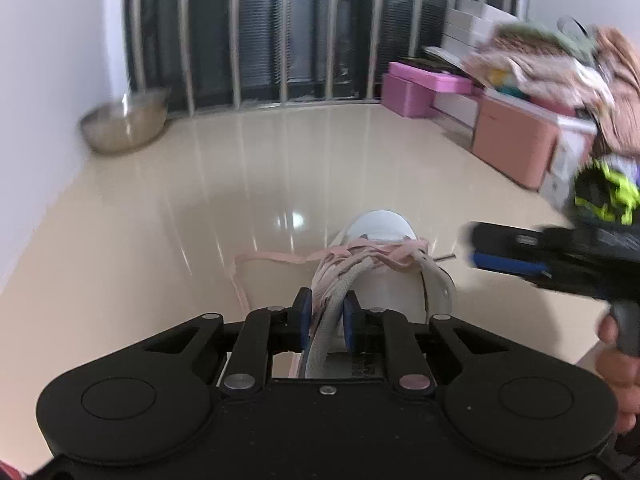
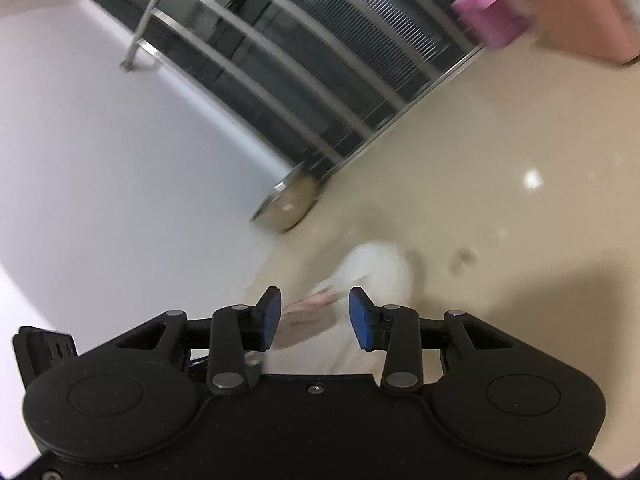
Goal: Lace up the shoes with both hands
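Note:
A white shoe (image 1: 380, 228) stands on the floor with its toe pointing away, and loose pink laces (image 1: 280, 258) cross its top and trail off to the left. My left gripper (image 1: 326, 314) is over the shoe's opening, its blue pads shut on the pale grey tongue (image 1: 340, 292). My right gripper (image 1: 474, 246) hovers to the right of the shoe, apart from it. In the right wrist view the right gripper (image 2: 314, 316) is open with nothing gripped, and the blurred shoe (image 2: 376, 268) and a bit of pink lace (image 2: 316, 300) lie beyond its fingers.
A metal bowl (image 1: 124, 124) sits by the left wall. Pink boxes (image 1: 416, 88), a salmon box (image 1: 512, 144) and a pile of clothes (image 1: 560, 64) line the right side. Barred windows close the back. A hand (image 1: 616, 368) holds the right gripper.

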Demonstrator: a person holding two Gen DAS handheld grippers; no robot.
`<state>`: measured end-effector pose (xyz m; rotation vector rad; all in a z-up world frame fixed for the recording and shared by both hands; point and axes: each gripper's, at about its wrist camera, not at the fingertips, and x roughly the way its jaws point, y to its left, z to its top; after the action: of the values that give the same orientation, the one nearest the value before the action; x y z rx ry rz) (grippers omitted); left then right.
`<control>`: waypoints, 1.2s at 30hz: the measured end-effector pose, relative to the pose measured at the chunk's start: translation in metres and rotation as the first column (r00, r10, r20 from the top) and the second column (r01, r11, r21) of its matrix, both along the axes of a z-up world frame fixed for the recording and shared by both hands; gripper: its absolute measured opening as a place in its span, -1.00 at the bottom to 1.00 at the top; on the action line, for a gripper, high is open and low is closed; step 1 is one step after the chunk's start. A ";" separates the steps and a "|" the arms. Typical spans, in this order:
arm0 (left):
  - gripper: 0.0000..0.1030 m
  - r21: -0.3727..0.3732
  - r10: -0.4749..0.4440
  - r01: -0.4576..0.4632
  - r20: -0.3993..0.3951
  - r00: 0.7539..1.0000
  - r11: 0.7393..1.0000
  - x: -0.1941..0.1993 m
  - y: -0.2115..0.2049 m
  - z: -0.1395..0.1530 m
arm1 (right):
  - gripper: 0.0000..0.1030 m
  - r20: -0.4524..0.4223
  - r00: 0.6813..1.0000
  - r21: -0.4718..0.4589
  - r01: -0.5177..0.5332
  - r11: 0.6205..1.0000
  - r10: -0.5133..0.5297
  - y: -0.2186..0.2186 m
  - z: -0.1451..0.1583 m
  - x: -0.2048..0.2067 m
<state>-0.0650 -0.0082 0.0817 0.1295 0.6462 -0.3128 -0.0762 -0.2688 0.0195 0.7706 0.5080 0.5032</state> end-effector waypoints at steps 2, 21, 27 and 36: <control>-0.69 -0.007 0.001 -0.001 0.001 1.000 1.000 0.001 0.001 -0.001 | -0.76 -0.010 0.999 0.004 -0.036 0.999 0.036 0.012 -0.004 0.012; -0.65 -0.136 0.044 -0.045 -0.008 0.999 0.990 0.017 0.025 -0.006 | -0.91 0.087 0.909 -0.407 0.406 0.818 -0.408 -0.132 0.017 -0.091; -0.65 -0.108 0.034 -0.032 0.016 0.999 0.994 0.019 0.027 -0.005 | -0.35 0.198 0.980 -0.566 0.104 0.818 0.013 -0.048 0.033 -0.057; -0.65 -0.086 0.013 -0.011 0.024 1.000 0.996 0.018 0.025 -0.005 | -0.63 0.138 0.904 -0.641 -0.229 0.733 0.404 0.048 0.012 0.026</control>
<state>-0.0473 0.0169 0.0763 0.0473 0.6076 -0.3261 -0.0505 -0.2204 0.0313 -0.0302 0.5102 0.7043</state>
